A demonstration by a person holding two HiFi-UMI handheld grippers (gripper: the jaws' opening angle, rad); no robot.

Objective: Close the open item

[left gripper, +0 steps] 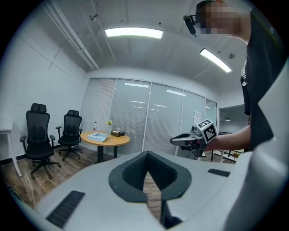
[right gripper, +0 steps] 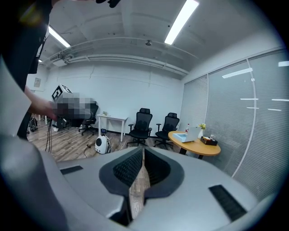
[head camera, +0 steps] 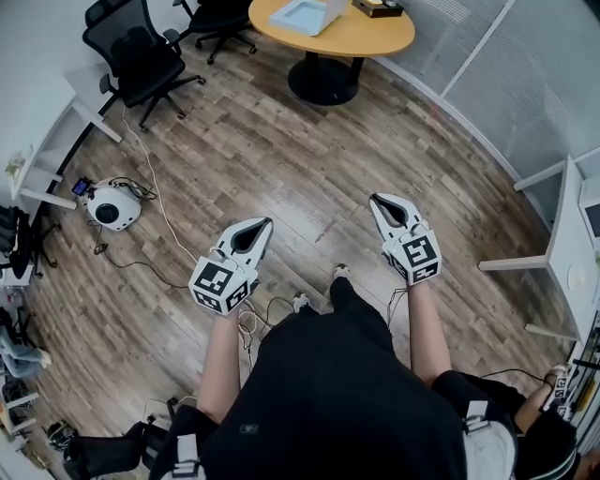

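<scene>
The person's black top (head camera: 328, 394) fills the bottom of the head view, with a bare forearm reaching out on either side. The left gripper (head camera: 265, 223), a grey two-jaw tool with a black-and-white marker cube, sits at about 11 o'clock from the torso. The right gripper (head camera: 375, 199) of the same build is at about 1 o'clock. In each gripper's own view the ribbed black pads meet at the tip – both jaws are clenched, with nothing but floor showing through the slit below.

Both grippers hang over the brown wood-plank floor (head camera: 281, 141). The pale-blue open item (head camera: 305, 16) lies well apart from them at 12 o'clock, on the round orange-brown wooden table (head camera: 375, 42). From the right gripper view a lid stands raised over its base – it is too small to name for sure. A dark brown box (head camera: 378, 7) lies near it. Two black office chairs (head camera: 136, 52) stand at 10 to 11 o'clock, and a white rounded device (head camera: 111, 208) with cables is on the floor at 9 o'clock.
</scene>
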